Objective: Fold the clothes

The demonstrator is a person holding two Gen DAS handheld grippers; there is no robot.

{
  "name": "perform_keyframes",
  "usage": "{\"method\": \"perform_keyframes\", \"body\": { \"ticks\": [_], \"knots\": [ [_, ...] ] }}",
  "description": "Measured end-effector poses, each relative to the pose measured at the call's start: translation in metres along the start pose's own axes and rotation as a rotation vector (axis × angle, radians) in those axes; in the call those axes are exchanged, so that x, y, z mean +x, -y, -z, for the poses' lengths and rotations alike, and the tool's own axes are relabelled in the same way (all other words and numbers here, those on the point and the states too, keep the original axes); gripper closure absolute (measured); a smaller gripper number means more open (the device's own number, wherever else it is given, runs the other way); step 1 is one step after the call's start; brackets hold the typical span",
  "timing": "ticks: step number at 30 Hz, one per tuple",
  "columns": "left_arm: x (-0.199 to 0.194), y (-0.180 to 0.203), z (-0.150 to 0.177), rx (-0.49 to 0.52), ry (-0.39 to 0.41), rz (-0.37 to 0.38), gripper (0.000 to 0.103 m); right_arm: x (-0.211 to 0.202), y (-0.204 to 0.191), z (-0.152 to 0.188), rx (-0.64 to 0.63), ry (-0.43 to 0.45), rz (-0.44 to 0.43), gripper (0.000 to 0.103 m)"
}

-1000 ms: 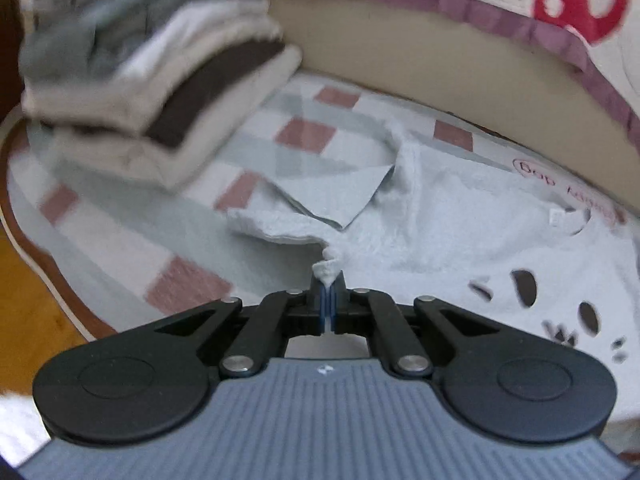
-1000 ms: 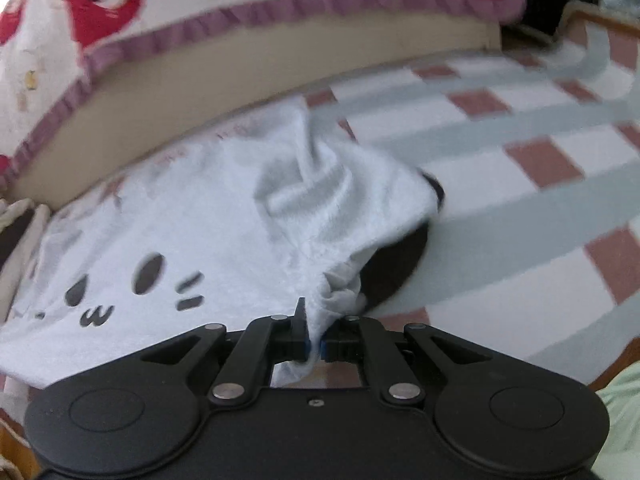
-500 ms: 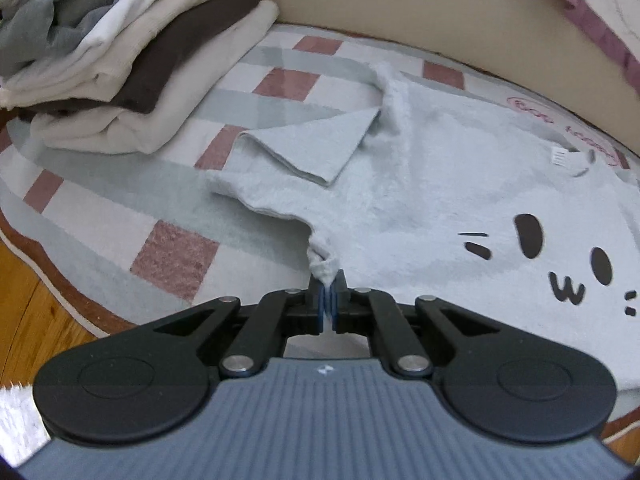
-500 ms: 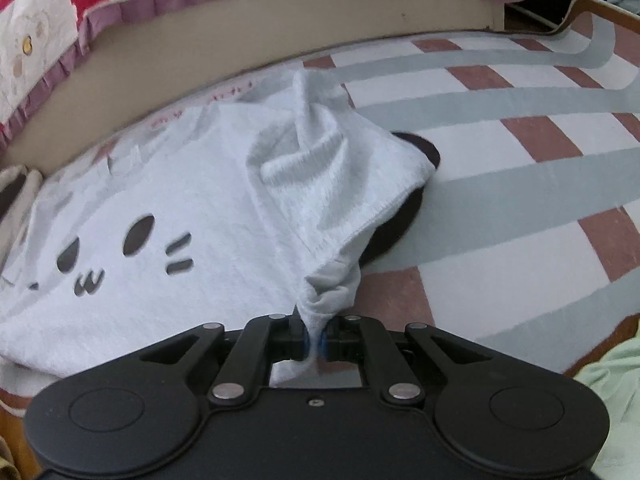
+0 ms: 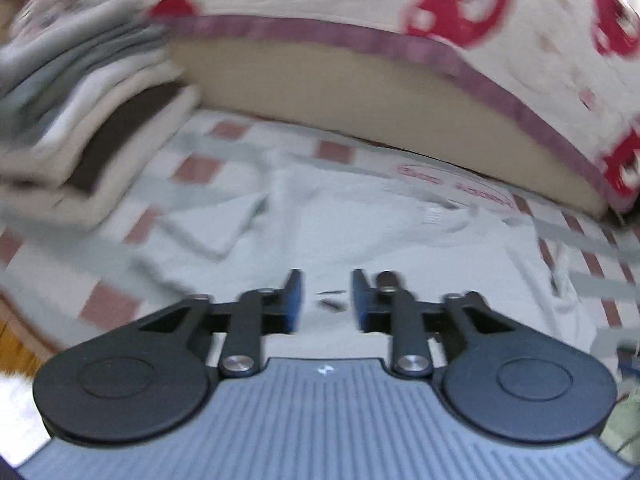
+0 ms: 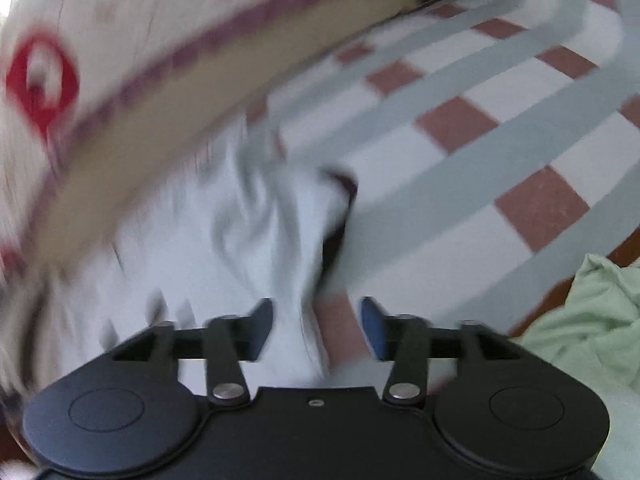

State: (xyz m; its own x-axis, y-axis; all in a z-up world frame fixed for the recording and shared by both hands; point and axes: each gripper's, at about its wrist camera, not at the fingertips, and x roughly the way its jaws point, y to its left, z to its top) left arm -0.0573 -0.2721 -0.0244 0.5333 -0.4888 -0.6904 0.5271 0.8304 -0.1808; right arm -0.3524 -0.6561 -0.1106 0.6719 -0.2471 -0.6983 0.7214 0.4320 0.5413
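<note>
Left claw (image 5: pixel 326 294) and right claw (image 6: pixel 318 330) both opening, nothing pinched; white shirt (image 5: pixel 360 232) lies on the checked rug (image 6: pixel 480 128). Risk: your rumpled sleeve skews the next fold.

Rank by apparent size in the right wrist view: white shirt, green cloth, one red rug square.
1. white shirt
2. green cloth, cut off by the frame edge, so unsure
3. red rug square
</note>
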Motion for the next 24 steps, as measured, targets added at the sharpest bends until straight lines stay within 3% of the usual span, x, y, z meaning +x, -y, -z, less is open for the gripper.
{"method": "perform_keyframes", "body": {
  "ticks": [3, 4, 8, 10, 11, 12, 13, 15, 18, 21, 24],
  "knots": [
    [0.066, 0.048, 0.0, 0.087, -0.137, 0.169, 0.066, 0.03, 0.005, -0.016, 0.017, -0.036, -0.053, 0.042],
    [0.083, 0.062, 0.002, 0.121, -0.154, 0.187, 0.066, 0.04, 0.007, -0.021, 0.023, -0.047, -0.07, 0.042],
    [0.136, 0.105, 0.012, 0.249, -0.178, 0.189, 0.069, 0.084, 0.008, -0.026, 0.061, -0.024, -0.061, 0.042],
    [0.153, 0.112, 0.017, 0.275, -0.206, 0.168, 0.069, 0.097, 0.0, -0.025, 0.001, 0.064, -0.048, 0.042],
    [0.162, 0.115, 0.02, 0.288, -0.221, 0.158, 0.069, 0.103, -0.007, -0.023, -0.058, 0.105, -0.052, 0.063],
    [0.17, 0.119, 0.022, 0.301, -0.235, 0.148, 0.069, 0.109, -0.013, -0.024, -0.138, 0.114, -0.057, 0.094],
    [0.175, 0.119, 0.023, 0.325, -0.259, 0.145, 0.069, 0.112, -0.023, -0.025, -0.243, 0.116, -0.026, 0.097],
    [0.177, 0.119, 0.025, 0.385, -0.298, 0.154, 0.069, 0.099, -0.041, -0.025, -0.409, 0.222, 0.088, 0.097],
    [0.176, 0.118, 0.023, 0.477, -0.354, 0.201, 0.07, 0.061, -0.041, -0.025, -0.413, 0.332, 0.187, 0.097],
    [0.173, 0.109, 0.026, 0.515, -0.378, 0.244, 0.07, 0.062, -0.032, -0.013, -0.501, 0.255, 0.313, 0.097],
    [0.166, 0.098, 0.029, 0.563, -0.359, 0.237, 0.069, 0.086, -0.028, -0.001, -0.57, 0.15, 0.468, 0.094]
  ]
}}
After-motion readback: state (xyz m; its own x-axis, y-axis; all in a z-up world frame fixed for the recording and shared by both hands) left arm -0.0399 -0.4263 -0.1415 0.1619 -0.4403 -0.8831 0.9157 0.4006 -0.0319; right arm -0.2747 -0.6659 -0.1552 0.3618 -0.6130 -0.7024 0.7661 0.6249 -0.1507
